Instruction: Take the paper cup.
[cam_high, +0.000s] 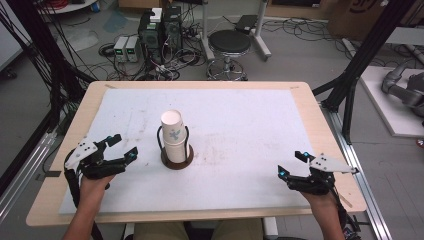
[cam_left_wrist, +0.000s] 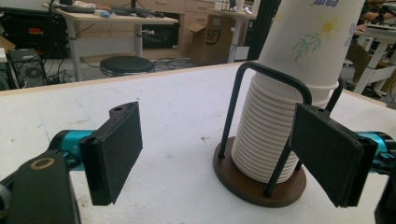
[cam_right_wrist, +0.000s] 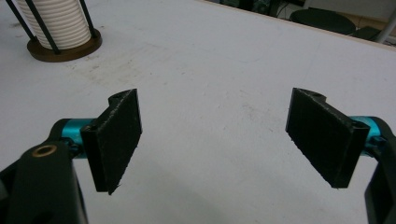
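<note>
High view, left to right: the left gripper (cam_high: 122, 145) rests near the table's (cam_high: 60, 165) left edge, jaws spread with nothing between them; the stack of paper cups (cam_high: 173, 135) stands upright in its wire holder (cam_high: 177, 159) just to that gripper's right and slightly ahead of it; the right gripper (cam_high: 291, 164), jaws likewise spread wide and empty, lies well apart from the stack, close to the right edge of the white mat (cam_high: 240, 130). The stack's long axis is vertical, the topmost flower-printed cup inverted over the ribbed ones below. In the left gripper view, the cups (cam_left_wrist: 299, 79) rise just beyond the right-hand jaw, the holder's dark round base (cam_left_wrist: 243, 184) near the pad's lower edge, not touching. In the right gripper view, the holder (cam_right_wrist: 65, 49) sits far off beyond the left-hand jaw. The left gripper is judged the nearer; a short sideways reach toward its right would bring the stack between its jaws.
</note>
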